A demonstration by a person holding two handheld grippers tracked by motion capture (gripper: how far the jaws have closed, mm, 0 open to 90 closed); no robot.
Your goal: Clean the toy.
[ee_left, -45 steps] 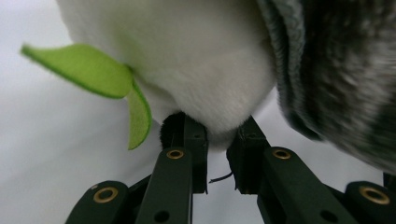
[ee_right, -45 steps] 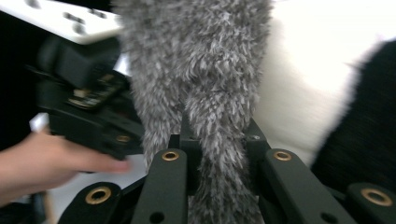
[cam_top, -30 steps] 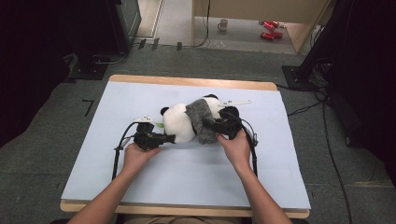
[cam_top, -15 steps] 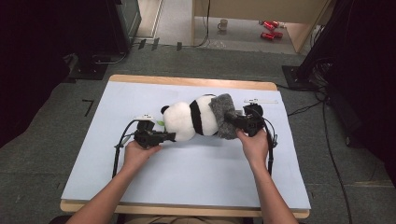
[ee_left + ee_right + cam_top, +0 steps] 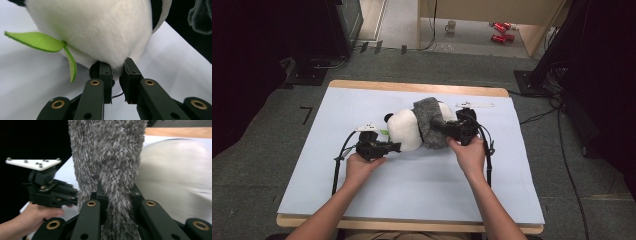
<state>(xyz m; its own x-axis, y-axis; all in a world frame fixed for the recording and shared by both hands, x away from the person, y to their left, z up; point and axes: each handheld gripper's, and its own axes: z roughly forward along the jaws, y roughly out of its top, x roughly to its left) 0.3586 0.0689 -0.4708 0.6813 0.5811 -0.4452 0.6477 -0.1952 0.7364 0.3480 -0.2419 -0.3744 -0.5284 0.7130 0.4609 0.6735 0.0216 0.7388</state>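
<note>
- Left gripper view: my left tongs [image 5: 116, 75] pinch a small tuft of white plush low on the panda toy [image 5: 100, 30], beside its green felt leaf [image 5: 37, 41]. So shallow a bite could slip off if the other hand pulls hard.
- Right gripper view puts my right tongs [image 5: 117, 195] clamped shut on a fold of the grey fuzzy sleeve [image 5: 107, 152]. Loose pile may slide through the pads, or the fold may tear free, leaving the sleeve half on.
- High view shows the panda lying on its side mid-worktop, the sleeve [image 5: 428, 122] wrapped round its middle, left tongs [image 5: 396, 146] at the head end, right tongs [image 5: 438, 127] at the sleeve.
- I judge the sleeve is being worked along the body. Pulling against a weak anchor could drag the whole toy across the pale worktop [image 5: 337, 175] instead.
- Cables trailing from both grippers lie near my wrists; a wide sweep might snag one.
</note>
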